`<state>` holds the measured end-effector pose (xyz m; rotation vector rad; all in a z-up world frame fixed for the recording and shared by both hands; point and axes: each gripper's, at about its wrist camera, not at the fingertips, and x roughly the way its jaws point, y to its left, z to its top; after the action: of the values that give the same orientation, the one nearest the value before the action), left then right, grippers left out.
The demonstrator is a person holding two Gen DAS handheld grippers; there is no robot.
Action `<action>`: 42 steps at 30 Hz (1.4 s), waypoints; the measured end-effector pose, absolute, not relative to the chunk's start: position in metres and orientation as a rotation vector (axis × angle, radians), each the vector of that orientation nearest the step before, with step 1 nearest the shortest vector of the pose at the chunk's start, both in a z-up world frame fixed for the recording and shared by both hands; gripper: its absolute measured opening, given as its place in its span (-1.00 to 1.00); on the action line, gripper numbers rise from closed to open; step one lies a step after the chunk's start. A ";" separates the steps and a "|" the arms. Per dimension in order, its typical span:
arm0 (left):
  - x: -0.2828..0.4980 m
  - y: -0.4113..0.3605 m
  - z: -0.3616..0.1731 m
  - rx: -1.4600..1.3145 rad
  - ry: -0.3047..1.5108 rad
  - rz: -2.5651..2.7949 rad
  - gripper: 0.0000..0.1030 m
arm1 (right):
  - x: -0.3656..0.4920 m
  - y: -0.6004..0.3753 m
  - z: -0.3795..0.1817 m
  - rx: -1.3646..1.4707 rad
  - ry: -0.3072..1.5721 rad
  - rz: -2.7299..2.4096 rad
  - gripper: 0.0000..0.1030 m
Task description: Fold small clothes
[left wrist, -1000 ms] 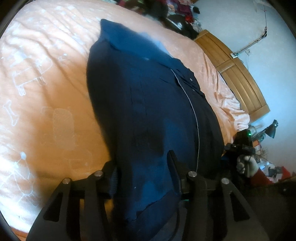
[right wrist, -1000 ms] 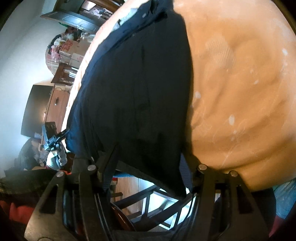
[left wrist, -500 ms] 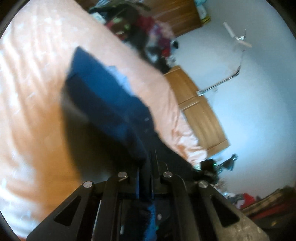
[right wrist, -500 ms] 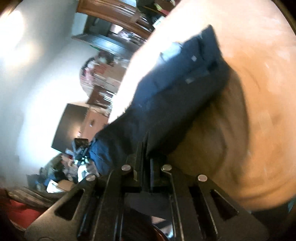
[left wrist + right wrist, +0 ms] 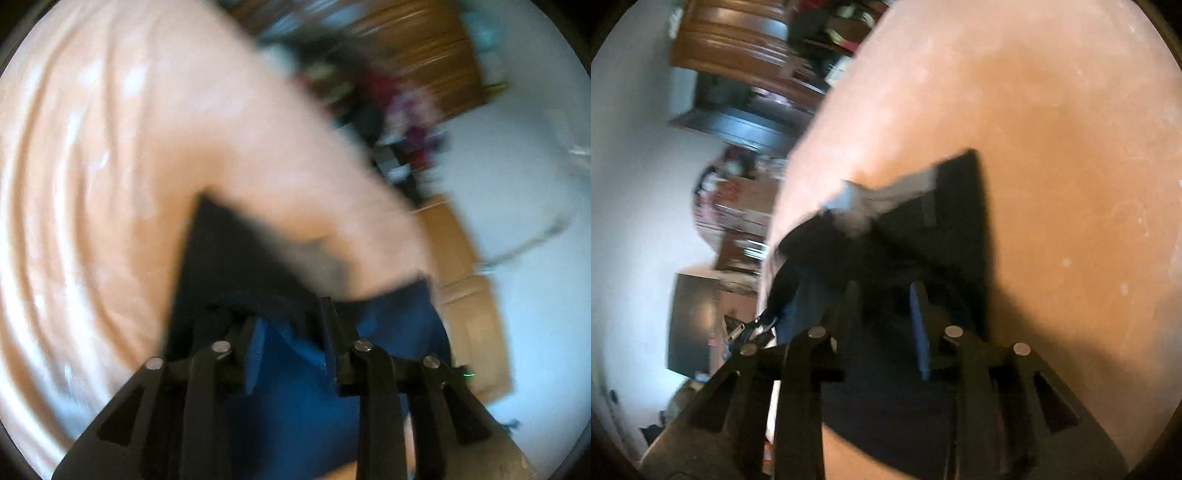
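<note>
In the left wrist view, heavily blurred, the peach bedsheet (image 5: 110,184) fills the left and centre of the frame in curved wrinkles. At lower centre lies the navy shirt (image 5: 295,406) — its dark upper layer runs to a corner at mid-frame, and a brighter blue layer spreads beneath it toward the lower right. The left gripper (image 5: 288,325) sits at the bottom edge with its fingers spread moderately wide, cloth showing in the gap between them; whether either finger touches the cloth I cannot tell. At upper right are a smeared pile of dark and red clutter (image 5: 369,92), a wooden bed frame (image 5: 469,295) and a pale wall (image 5: 517,166). In the right wrist view, a pale wall (image 5: 635,184) and wooden furniture (image 5: 738,37) take the left side, with a dark screen (image 5: 690,321) at lower left. The shirt (image 5: 942,229) lies folded at centre on the orange-lit sheet (image 5: 1052,129), a pale lining patch (image 5: 857,206) showing at its upper left corner. The right gripper (image 5: 882,295) is likewise parted — its fingers straddle the near part of the shirt without visibly pinching it.
</note>
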<state>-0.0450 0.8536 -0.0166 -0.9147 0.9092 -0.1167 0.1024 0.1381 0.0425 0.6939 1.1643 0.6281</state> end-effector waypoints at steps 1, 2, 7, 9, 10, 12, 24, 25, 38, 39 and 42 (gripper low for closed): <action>-0.041 0.852 -0.030 -0.915 0.934 -0.103 -0.51 | 0.102 0.137 0.032 0.667 1.185 0.606 -0.39; -0.039 0.850 -0.038 -0.928 0.936 -0.097 -0.52 | 0.101 0.135 0.028 0.650 1.191 0.593 -0.31; -0.056 0.858 -0.012 -0.977 0.762 -0.128 0.02 | 0.090 0.129 0.023 0.613 1.168 0.609 -0.08; -0.066 0.868 -0.003 -0.979 0.725 -0.072 0.03 | 0.092 0.127 0.020 0.612 1.181 0.606 -0.08; -0.071 0.872 -0.002 -0.977 0.724 -0.049 0.03 | 0.087 0.128 0.016 0.610 1.197 0.599 -0.08; -0.081 0.872 -0.001 -0.948 0.757 -0.035 0.03 | 0.084 0.126 0.014 0.590 1.204 0.590 -0.08; -0.181 0.851 -0.027 -0.850 0.866 -0.096 0.03 | 0.025 0.130 0.016 0.505 1.190 0.587 -0.04; -0.187 0.849 -0.027 -0.849 0.864 -0.104 0.03 | 0.028 0.130 0.014 0.522 1.189 0.587 -0.04; -0.221 0.821 -0.021 -0.780 0.913 -0.103 -0.01 | -0.001 0.129 0.000 0.397 1.147 0.545 -0.64; -0.223 0.819 -0.019 -0.782 0.909 -0.114 -0.01 | 0.000 0.125 -0.002 0.426 1.145 0.551 -0.64; -0.221 0.807 -0.006 -0.745 0.892 -0.158 -0.01 | 0.001 0.117 -0.010 0.483 1.118 0.582 -0.65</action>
<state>-0.2214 0.8066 -0.0064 -0.7445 0.8922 -0.1577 0.0011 0.1170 -0.0104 0.4825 1.1176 0.5825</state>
